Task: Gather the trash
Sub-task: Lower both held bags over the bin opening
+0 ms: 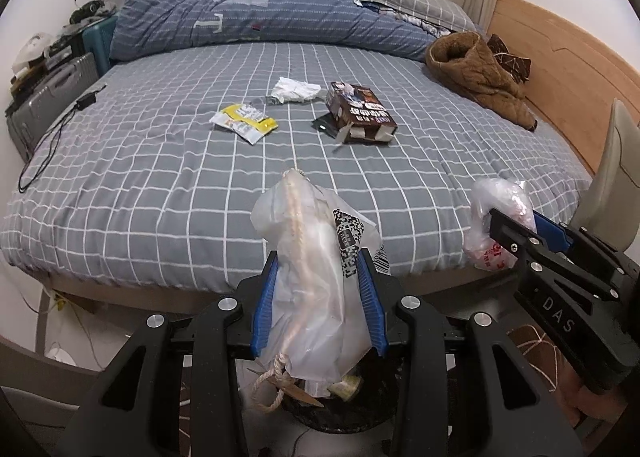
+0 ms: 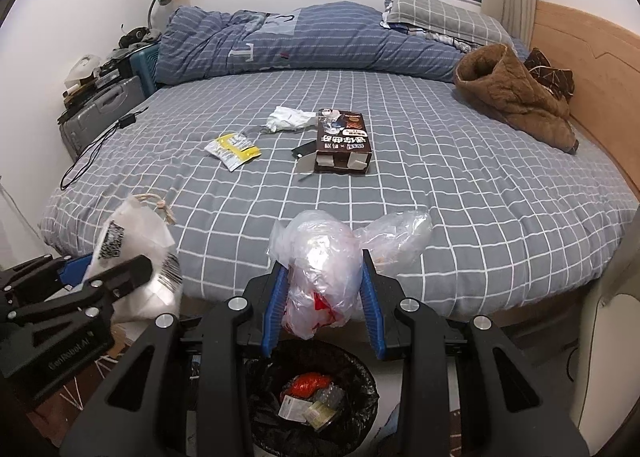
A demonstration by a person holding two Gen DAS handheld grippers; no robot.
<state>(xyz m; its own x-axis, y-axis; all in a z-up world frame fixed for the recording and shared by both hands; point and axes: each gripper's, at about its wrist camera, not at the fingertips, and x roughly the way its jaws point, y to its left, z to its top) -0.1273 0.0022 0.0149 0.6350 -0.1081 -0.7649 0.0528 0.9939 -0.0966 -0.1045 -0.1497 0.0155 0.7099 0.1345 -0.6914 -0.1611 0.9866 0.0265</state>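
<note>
Low in both frames, just past the bed's near edge, we hold two pieces of trash above the bin [image 2: 312,397]. Our left gripper [image 1: 318,297] is clamped on a white drawstring bag [image 1: 312,257], our right gripper [image 2: 324,297] on a crumpled clear plastic bag [image 2: 324,265], each pinched between blue pads so it hangs over the black liner, ready to drop. At frame centre on the bed [image 2: 440,177], a yellow wrapper [image 2: 234,149], white tissue [image 2: 288,117] and brown carton [image 2: 342,141] remain to collect.

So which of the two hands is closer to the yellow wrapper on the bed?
Left. The left gripper faces the yellow wrapper almost straight across the bed; the right gripper sits further right.
</note>
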